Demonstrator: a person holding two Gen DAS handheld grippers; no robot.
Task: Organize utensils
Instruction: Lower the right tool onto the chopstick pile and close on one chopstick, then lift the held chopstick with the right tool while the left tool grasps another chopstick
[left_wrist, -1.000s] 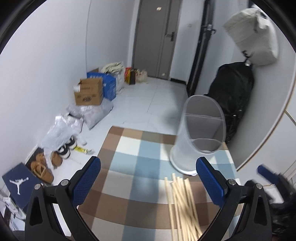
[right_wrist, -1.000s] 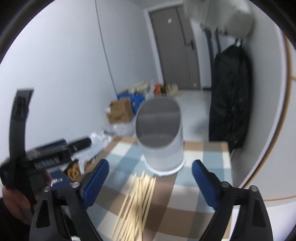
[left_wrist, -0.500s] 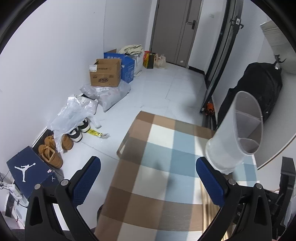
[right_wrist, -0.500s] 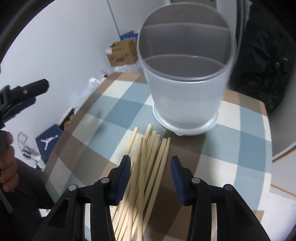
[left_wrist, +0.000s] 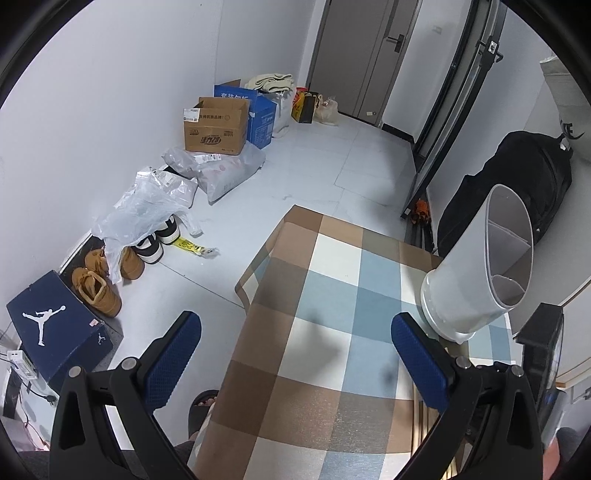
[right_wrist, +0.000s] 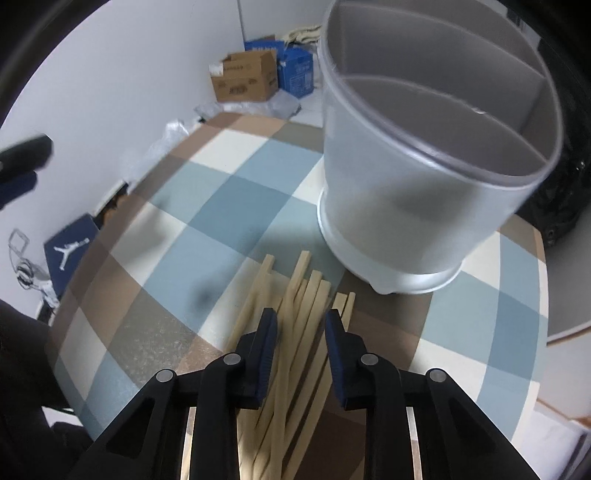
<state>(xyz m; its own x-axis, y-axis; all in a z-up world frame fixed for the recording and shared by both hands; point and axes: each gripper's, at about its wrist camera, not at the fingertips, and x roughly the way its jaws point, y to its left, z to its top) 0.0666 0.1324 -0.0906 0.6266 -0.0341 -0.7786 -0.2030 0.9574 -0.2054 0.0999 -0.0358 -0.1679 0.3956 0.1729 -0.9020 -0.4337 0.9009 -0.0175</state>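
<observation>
A bundle of several wooden chopsticks (right_wrist: 295, 332) lies on the checked tablecloth (right_wrist: 207, 206), in front of a frosted white divided utensil holder (right_wrist: 424, 177). My right gripper (right_wrist: 301, 325) is low over the chopsticks with its blue-padded jaws partly closed around the bundle, a gap still showing. My left gripper (left_wrist: 295, 354) is wide open and empty, held high over the table's left part. The holder (left_wrist: 480, 266) stands at the right in the left wrist view.
The table edge (left_wrist: 243, 291) drops to a white floor on the left, with shoe boxes (left_wrist: 55, 325), shoes (left_wrist: 99, 284), plastic bags (left_wrist: 147, 199) and cardboard boxes (left_wrist: 218, 125). A black bag (left_wrist: 517, 184) hangs behind the holder.
My right gripper has dropped down to the chopsticks and narrowed its jaws around them. My left gripper has swung left and risen, staying open.
</observation>
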